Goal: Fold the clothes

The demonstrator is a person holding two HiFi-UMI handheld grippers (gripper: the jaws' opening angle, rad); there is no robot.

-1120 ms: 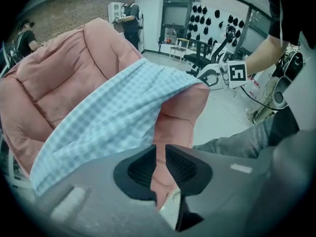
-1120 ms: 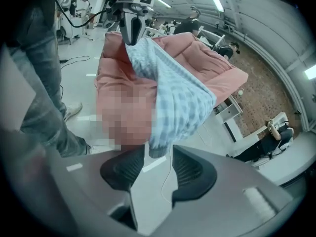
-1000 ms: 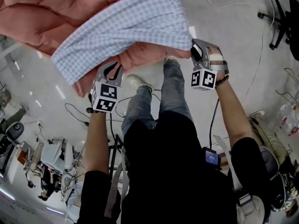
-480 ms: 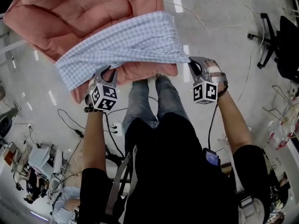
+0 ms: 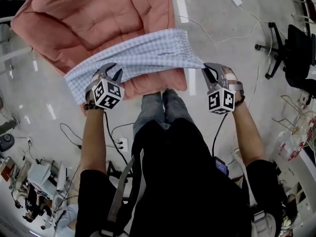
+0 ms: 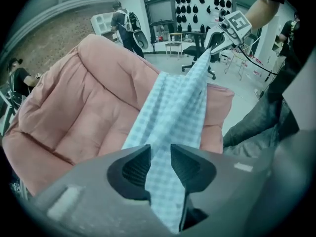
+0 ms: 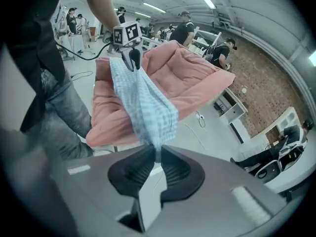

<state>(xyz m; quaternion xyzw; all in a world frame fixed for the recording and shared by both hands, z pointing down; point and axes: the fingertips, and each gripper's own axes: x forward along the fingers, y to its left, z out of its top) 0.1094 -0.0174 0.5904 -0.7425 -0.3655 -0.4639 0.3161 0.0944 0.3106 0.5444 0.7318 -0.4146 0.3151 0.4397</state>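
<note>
Quilted pink cushion (image 5: 98,19), taut checked cloth (image 5: 148,58), right claw (image 5: 206,69) just clamped onto it, left claw (image 5: 113,71) loosening around it

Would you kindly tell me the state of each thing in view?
Cloth: held up, stretched between both tools.
Cushion: spread out beneath the cloth.
Left tool: jaws just opening, apart, cloth between them.
Right tool: just closed, shut on the cloth's corner.
</note>
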